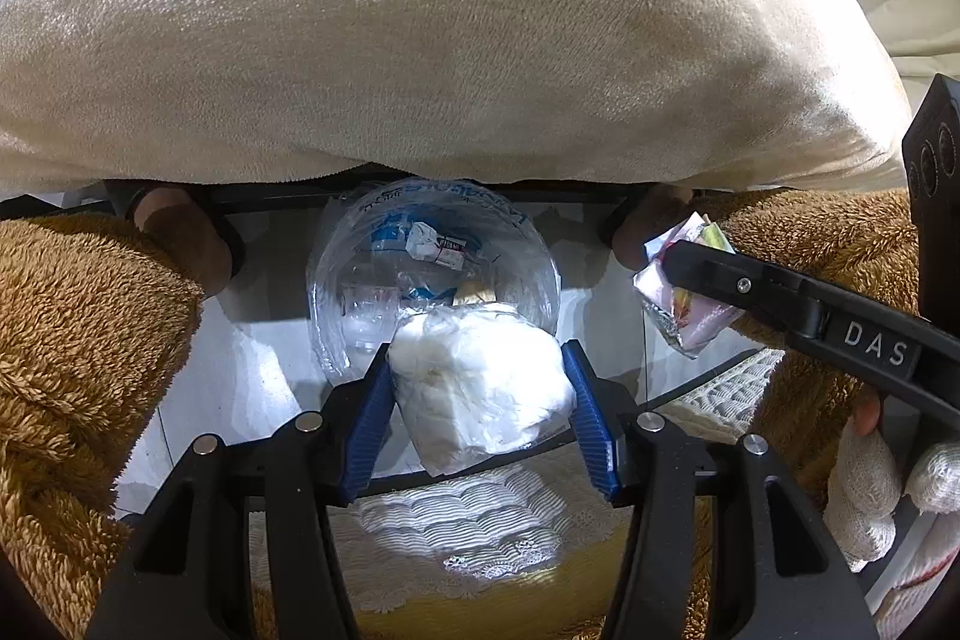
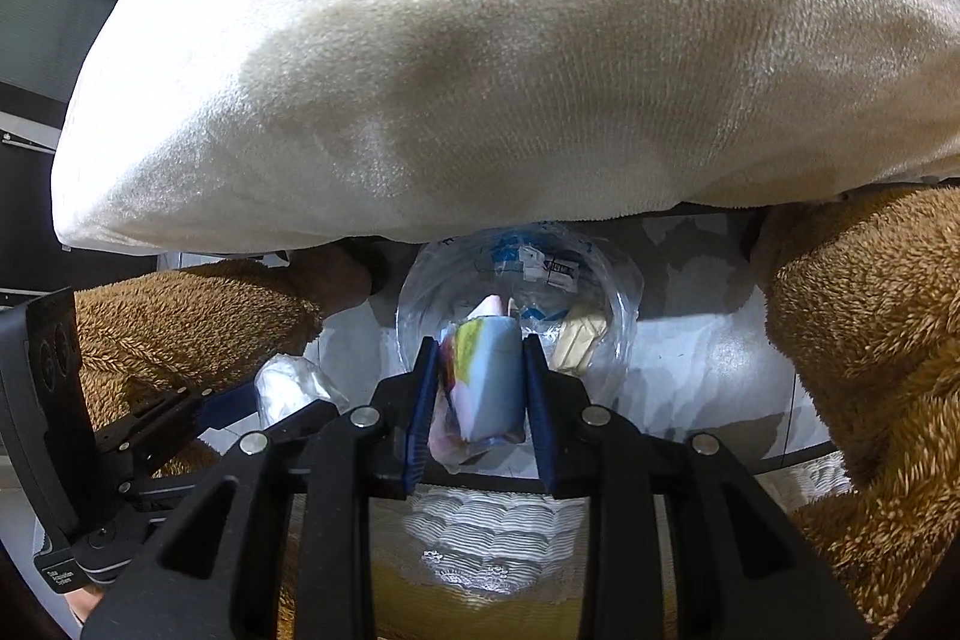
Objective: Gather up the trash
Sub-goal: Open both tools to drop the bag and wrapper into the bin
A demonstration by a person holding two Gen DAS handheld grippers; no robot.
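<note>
The white wad (image 1: 480, 382) sits clamped between the left gripper (image 1: 477, 400)'s blue fingers (image 1: 366, 418), bulging past their tips. Straight ahead of those tips and just below lies the open mouth of the clear bag (image 1: 432, 280), already holding scraps and a small carton. The right gripper (image 2: 477, 388) is likewise closed on its own piece, a crumpled wrapper (image 2: 486, 376) standing lengthwise along the fingers, with the bag's mouth (image 2: 522, 304) directly beyond its tips too. In the left view the wrapper (image 1: 684, 292) hangs to the right of the bag, so the left gripper looks the better lined up of the two, though both are near.

Over the fingers hangs a cream cushion (image 1: 444, 22), its lower edge close above the bag; it probably leaves little headroom. Brown fleece (image 1: 78, 358) flanks both sides, and a white ribbed cloth (image 1: 474, 526) lies under the fingers.
</note>
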